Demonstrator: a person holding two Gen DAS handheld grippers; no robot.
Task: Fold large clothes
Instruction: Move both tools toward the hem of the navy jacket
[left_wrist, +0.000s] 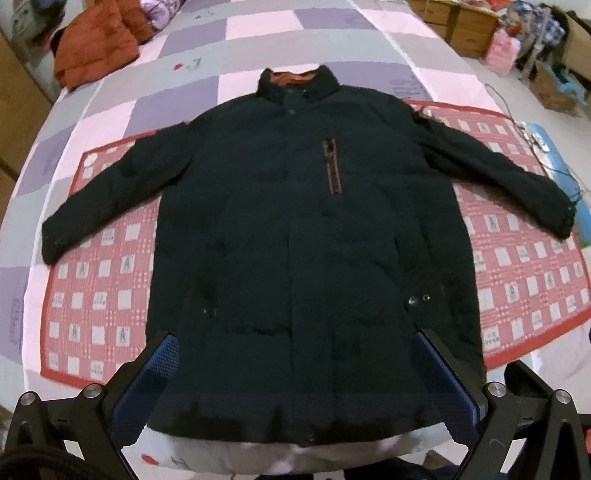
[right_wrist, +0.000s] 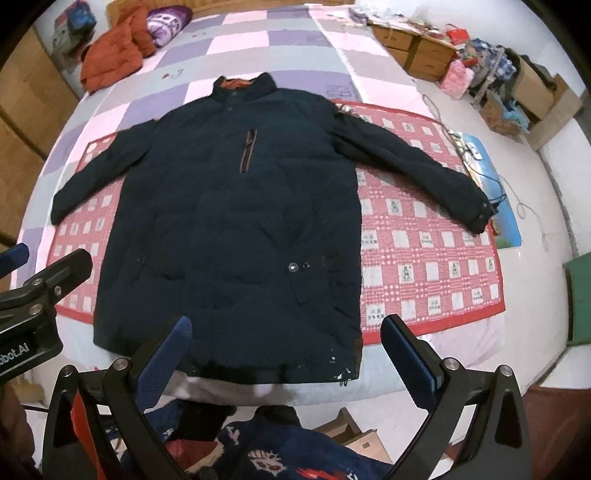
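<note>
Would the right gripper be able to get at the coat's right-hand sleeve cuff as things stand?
Probably yes: the right gripper is open above the coat's hem, and the cuff lies uncovered on the red mat.

Bed (right_wrist: 258, 40): covered by a quilt (left_wrist: 258, 22) in pink, purple and grey squares. A red-and-white patterned mat (right_wrist: 424, 236) with a red border lies flat across the near half of the quilt. A dark jacket (right_wrist: 229, 206) lies front-up on the mat, collar toward the far end and over the quilt, sleeves spread to both sides, hem at the near edge of the bed. An orange puffer coat (right_wrist: 110, 55) sits bunched at the far left corner, a purple patterned bundle (right_wrist: 168, 22) just beside it. A blue item (right_wrist: 502, 199) and cables (right_wrist: 498, 184) lie at the bed's right edge, by the jacket's cuff.
</note>
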